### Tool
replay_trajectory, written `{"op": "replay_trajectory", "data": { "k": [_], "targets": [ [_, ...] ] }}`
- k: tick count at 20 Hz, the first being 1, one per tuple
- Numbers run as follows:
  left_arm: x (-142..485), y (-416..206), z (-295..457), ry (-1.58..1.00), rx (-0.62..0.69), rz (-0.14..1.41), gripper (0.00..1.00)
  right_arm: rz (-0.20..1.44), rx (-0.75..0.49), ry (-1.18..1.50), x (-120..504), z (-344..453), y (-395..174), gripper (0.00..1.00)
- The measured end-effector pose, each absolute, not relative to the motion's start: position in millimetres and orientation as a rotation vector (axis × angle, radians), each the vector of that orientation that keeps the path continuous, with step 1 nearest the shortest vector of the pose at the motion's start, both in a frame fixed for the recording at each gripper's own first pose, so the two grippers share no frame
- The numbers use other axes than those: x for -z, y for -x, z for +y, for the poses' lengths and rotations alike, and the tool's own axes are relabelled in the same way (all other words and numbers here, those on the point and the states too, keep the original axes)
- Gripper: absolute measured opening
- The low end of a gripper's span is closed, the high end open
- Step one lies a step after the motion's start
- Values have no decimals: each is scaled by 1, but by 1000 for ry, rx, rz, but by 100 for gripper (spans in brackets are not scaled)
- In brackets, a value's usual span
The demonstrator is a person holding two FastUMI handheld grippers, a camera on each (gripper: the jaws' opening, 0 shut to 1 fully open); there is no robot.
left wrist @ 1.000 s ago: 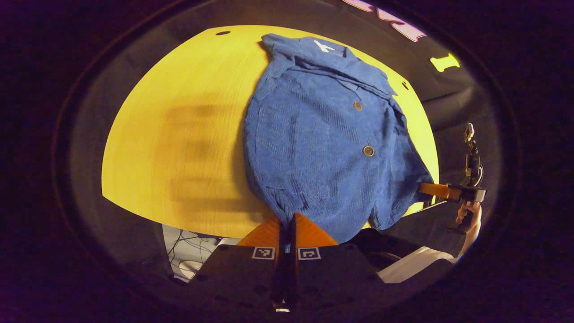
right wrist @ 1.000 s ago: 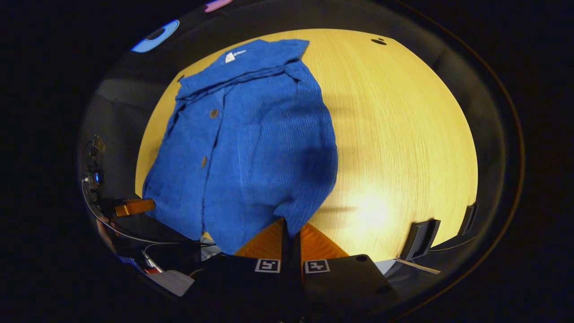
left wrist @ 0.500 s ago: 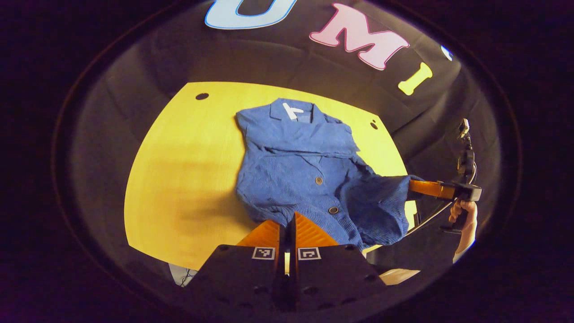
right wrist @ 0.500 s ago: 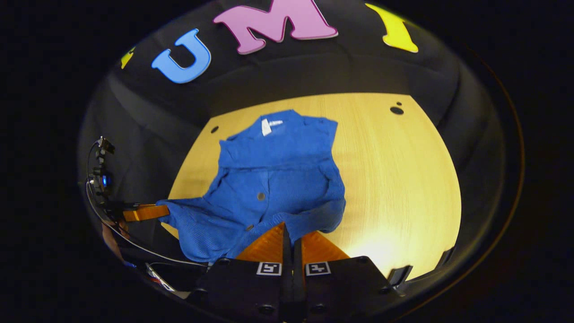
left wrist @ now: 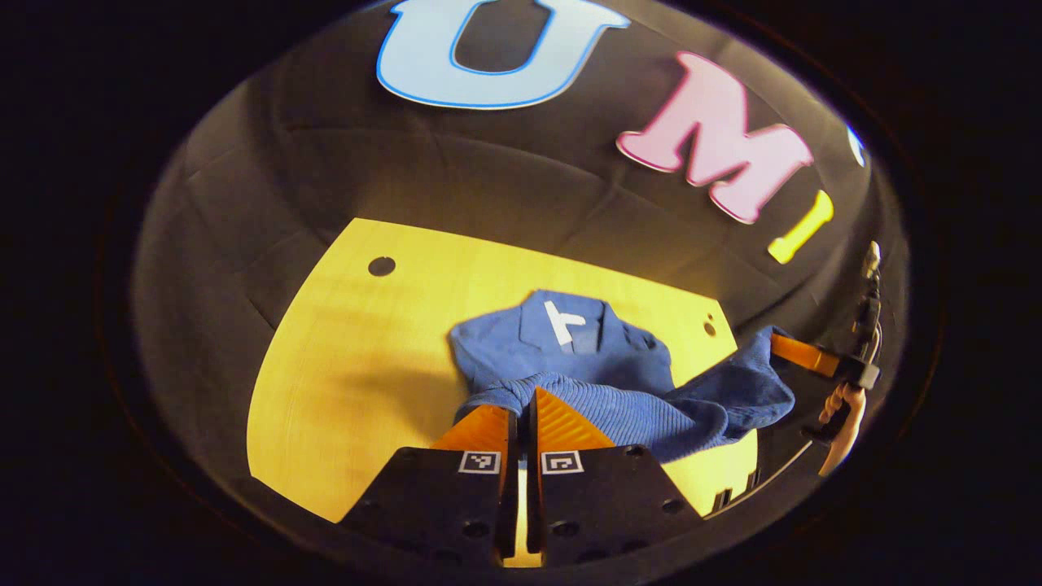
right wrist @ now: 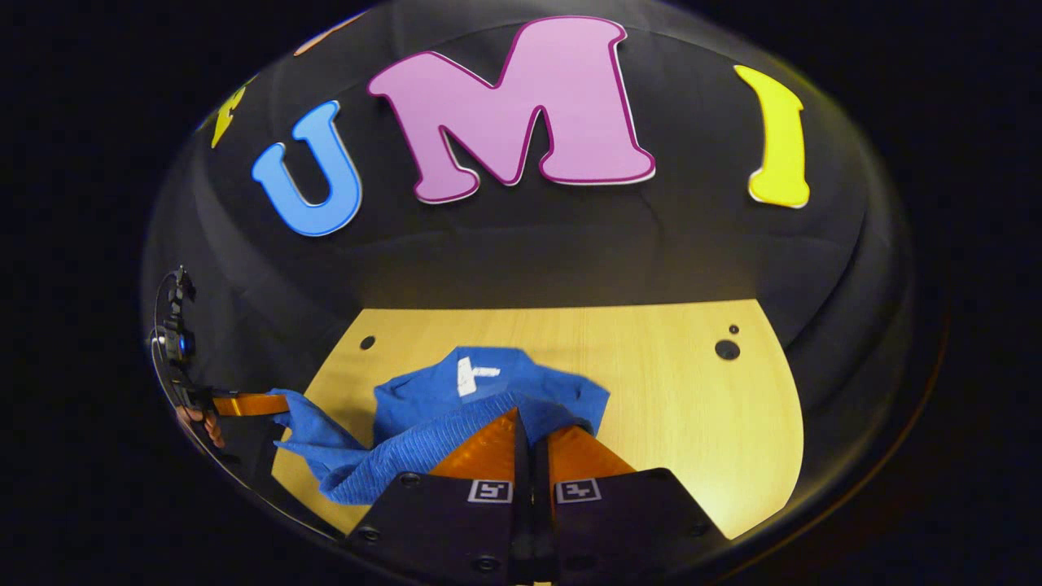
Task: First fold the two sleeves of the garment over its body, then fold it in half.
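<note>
Left gripper clenched on the hem of the blue garment; right gripper pinches the hem's other corner. Hem raised, sagging between them. Beyond, the collar lies flat on the yellow table.

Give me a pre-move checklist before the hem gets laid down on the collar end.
1. Left claw shut on the shirt hem: ok.
2. Right claw shut on the hem: ok.
3. Hem lifted between both claws, sagging in the middle: ok.
4. Collar end flat on the table: ok.
5. Sleeves folded over the body: cannot tell, hidden under the lifted cloth.
6. Hem corners level with each other: cannot tell.
</note>
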State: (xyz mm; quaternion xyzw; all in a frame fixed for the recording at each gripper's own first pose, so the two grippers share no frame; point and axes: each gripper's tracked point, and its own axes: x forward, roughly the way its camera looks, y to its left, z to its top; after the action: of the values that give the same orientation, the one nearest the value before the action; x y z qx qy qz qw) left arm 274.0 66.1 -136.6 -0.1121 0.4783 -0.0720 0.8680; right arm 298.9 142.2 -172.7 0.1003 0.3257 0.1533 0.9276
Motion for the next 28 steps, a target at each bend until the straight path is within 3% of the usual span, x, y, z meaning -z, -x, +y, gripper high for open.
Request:
{"op": "replay_trajectory", "data": {
  "k": [5, 7, 9, 10, 11, 12, 13, 14, 15, 22, 28],
  "targets": [
    [180, -383, 75, 186, 69, 983, 2, 686, -262, -164, 242, 153, -399, 4],
    [213, -402, 75, 172, 31, 1063, 4, 727, -243, -150, 273, 152, -423, 4],
    [235, -411, 81, 171, -1, 1109, 28, 810, -243, -143, 313, 155, -427, 5],
    [241, -416, 82, 194, -13, 1109, 26, 840, -253, -138, 327, 157, -427, 8],
    [248, -423, 81, 232, -23, 1108, 33, 851, -262, -124, 335, 156, -427, 14],
    [253, -426, 78, 262, -26, 1109, 54, 839, -253, -100, 337, 151, -430, 20],
    [259, -424, 73, 292, -30, 1113, 63, 816, -265, -94, 339, 152, -436, 47],
    [261, -423, 71, 309, -43, 1117, 79, 792, -272, -92, 339, 152, -439, 73],
    [260, -421, 70, 312, -56, 1102, 82, 776, -273, -91, 338, 152, -443, 100],
    [207, -438, 61, 175, -22, 897, 83, 607, -286, -74, 283, 158, -445, 98],
    [138, -409, 24, 52, 46, 700, 84, 419, -303, 0, 208, 159, -416, 99]
  ]
}}
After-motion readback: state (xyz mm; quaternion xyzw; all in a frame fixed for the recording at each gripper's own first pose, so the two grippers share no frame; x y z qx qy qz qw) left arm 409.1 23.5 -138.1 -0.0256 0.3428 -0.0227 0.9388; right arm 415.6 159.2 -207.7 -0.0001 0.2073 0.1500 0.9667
